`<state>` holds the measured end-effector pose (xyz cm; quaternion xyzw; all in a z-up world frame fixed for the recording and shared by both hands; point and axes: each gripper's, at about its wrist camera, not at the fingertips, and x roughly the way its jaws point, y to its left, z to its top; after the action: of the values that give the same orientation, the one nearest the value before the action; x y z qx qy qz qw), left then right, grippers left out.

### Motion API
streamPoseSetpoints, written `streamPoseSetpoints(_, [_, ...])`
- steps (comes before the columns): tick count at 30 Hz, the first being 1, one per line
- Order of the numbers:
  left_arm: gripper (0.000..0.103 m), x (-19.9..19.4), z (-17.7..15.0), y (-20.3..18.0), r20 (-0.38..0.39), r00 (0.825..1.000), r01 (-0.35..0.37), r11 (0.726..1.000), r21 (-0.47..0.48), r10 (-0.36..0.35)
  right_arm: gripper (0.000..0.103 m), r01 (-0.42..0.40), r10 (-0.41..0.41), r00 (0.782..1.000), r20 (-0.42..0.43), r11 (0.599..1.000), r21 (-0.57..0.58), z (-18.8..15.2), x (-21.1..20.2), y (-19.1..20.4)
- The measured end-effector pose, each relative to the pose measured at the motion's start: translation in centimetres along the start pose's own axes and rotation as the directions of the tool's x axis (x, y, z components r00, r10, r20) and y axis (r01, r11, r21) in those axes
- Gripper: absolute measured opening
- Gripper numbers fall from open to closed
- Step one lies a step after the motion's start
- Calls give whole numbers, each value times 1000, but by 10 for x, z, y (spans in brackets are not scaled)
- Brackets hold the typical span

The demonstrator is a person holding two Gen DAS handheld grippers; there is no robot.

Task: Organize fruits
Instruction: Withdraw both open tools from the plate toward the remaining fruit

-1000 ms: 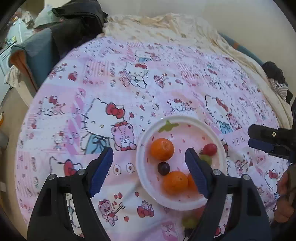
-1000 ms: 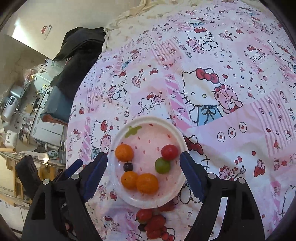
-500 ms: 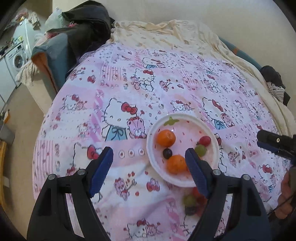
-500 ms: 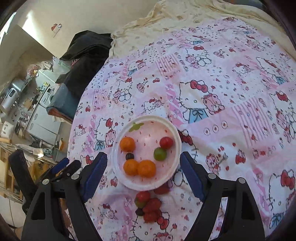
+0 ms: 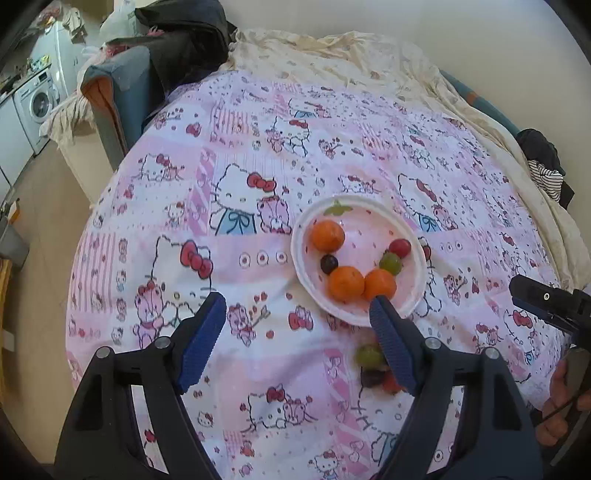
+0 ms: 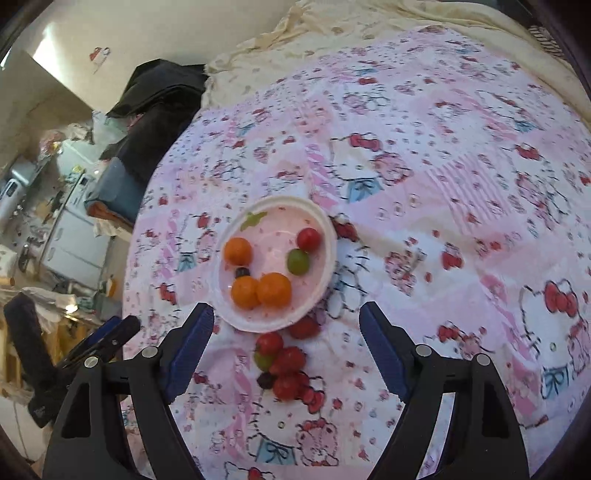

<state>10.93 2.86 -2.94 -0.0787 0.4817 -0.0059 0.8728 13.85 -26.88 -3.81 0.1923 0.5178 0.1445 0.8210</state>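
A white plate (image 5: 301, 264) (image 6: 328, 254) lies on the pink cartoon-print bedspread. On it are three oranges (image 5: 345, 283) (image 6: 274, 290), a dark grape (image 5: 328, 264), a green grape (image 6: 298, 261) and a red tomato (image 6: 308, 239). Just in front of the plate a loose pile of small fruits (image 6: 282, 363) (image 5: 369, 356), red, green and dark, lies on the cloth. My left gripper (image 5: 297, 312) is open and empty, short of the plate. My right gripper (image 6: 286, 321) is open and empty, above the pile.
The bedspread (image 5: 258, 147) covers a bed with a cream blanket (image 5: 332, 48) at the far side. Dark clothes (image 5: 184, 33) and a grey-orange cushion (image 5: 110, 85) sit at the far left corner. A washing machine (image 5: 37, 103) stands beyond. A hand (image 5: 557, 406) shows at right.
Both grippers have drawn back and risen from the plate, which now looks smaller and farther. The fruit pile in front of the plate has come into full view. Jaws unchanged.
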Motion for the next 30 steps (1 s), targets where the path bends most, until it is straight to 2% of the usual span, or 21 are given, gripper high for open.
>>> streamPoseSetpoints(5, [77,3,-9,-4,-23,1000,7,1000,-4,-7,83,14,-14,1000,0,999,33,-14,-4,-12])
streamPoseSetpoints(13, [77,23,-17,-4,-95,995,18,999,-46,-22,83,76,-71,996,-56,993,87,-26,5,-36])
streamPoseSetpoints(18, [77,46,-26,-16,-164,986,34,999,-23,-37,83,78,-67,995,-79,985,152,-24,15,-56])
streamPoseSetpoints(22, [77,68,-38,-41,-225,972,88,995,53,-74,83,72,-52,993,-108,979,191,-23,28,-65])
streamPoseSetpoints(24, [71,81,-44,-57,-262,961,119,988,103,-88,83,76,-54,992,-117,978,192,-22,31,-65])
streamPoseSetpoints(26, [56,91,-45,-68,-287,953,140,981,133,-97,83,64,-42,992,-118,980,190,-20,33,-64])
streamPoseSetpoints(30, [53,103,-40,-81,-287,945,195,974,119,-154,83,59,-37,991,-125,983,175,-19,36,-61])
